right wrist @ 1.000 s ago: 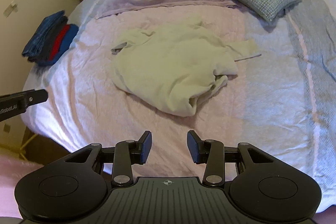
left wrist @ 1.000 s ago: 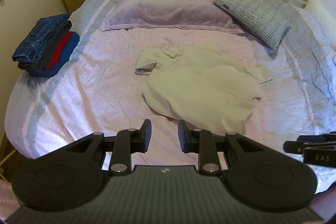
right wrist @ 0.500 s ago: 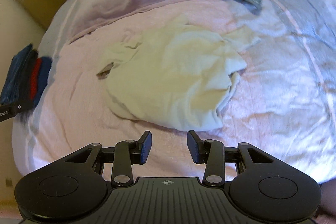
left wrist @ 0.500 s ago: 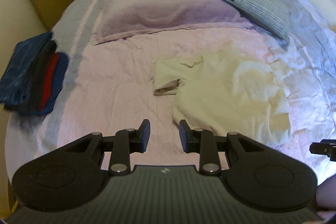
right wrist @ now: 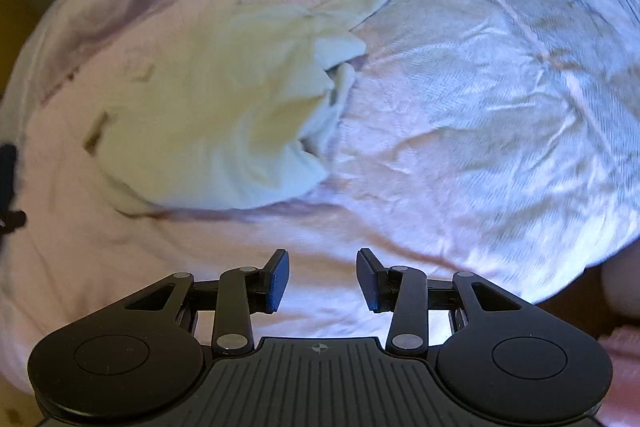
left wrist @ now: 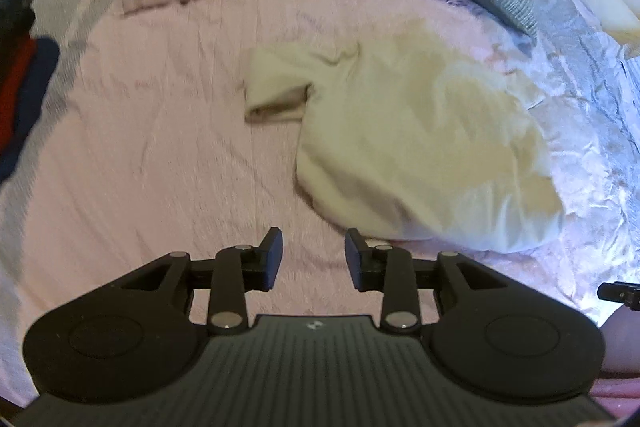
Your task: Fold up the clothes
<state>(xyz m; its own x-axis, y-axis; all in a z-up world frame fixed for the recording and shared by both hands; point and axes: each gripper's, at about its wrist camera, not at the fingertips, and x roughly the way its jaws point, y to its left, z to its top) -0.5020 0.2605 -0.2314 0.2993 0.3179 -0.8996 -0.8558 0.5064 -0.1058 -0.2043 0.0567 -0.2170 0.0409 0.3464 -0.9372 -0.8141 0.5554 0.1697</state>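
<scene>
Fingers (left wrist: 276,247) of both grippers released, L opening; cream shirt (left wrist: 420,147) just ahead.

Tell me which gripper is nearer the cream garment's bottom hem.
Left, by a little. The left gripper hangs just short of the cream garment, whose hem lies right beside its right finger, jaws opening and empty. The right gripper is open, with bare sheet before the hem.

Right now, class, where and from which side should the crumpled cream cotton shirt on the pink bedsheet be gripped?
Probably the crumpled cream cotton shirt by its near hem corners, from above at the bed's near edge: that edge lies closest to both open grippers, and its rumpled folds lift off the sheet.
</scene>
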